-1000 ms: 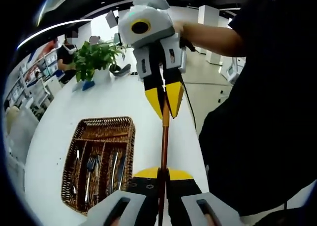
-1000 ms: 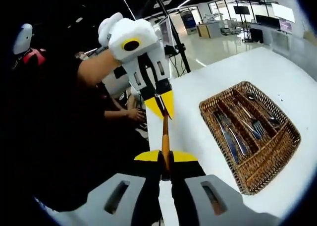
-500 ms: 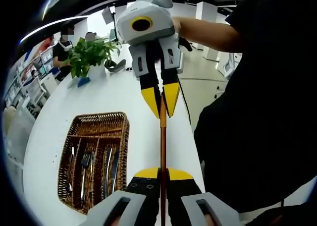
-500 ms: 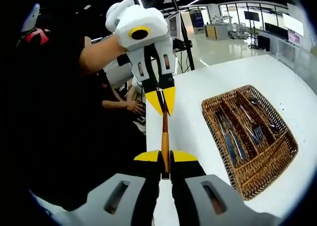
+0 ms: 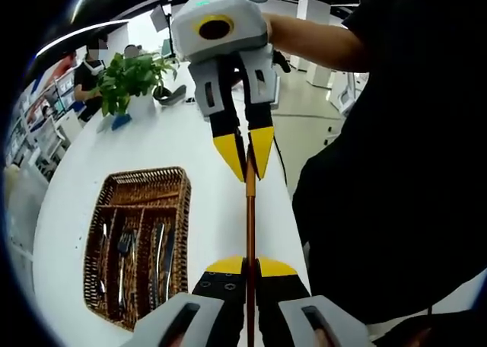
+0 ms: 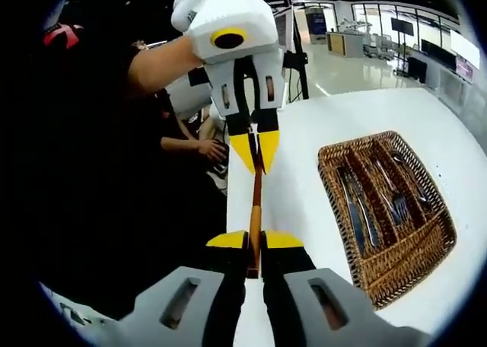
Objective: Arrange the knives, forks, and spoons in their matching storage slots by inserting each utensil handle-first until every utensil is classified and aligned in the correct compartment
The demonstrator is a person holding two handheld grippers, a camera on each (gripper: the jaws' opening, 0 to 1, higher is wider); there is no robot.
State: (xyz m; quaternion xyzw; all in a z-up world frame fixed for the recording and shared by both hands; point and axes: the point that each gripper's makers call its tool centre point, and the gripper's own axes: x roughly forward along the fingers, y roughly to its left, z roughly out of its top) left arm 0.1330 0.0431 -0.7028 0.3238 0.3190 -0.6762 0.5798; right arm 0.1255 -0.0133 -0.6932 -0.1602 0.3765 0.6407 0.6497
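A thin utensil with an orange-brown handle [image 5: 249,218] spans between both grippers above the white table's edge; its working end is hidden. My left gripper [image 5: 249,265] is shut on one end, and my right gripper [image 5: 247,164], coming in from above, is shut on the other. In the right gripper view the same handle [image 6: 256,206] runs from my right gripper [image 6: 255,242] up to the left gripper [image 6: 257,158]. The wicker cutlery tray [image 5: 185,225] lies on the table to the left, with forks [image 5: 122,248] and knives [image 5: 161,248] in its slots. In the right gripper view the tray [image 6: 411,269] lies to the right.
The white table [image 5: 175,141] stretches away to a potted plant [image 5: 131,77] at its far end. The person's dark torso [image 5: 380,179] is close on the right of the table edge. Another person's hand [image 6: 204,151] rests by the table's near side.
Both hands have shifted a little, so the tray sits lower left in the left gripper view. The opposite gripper looms slightly nearer. The two-handed hold on the utensil is unchanged.
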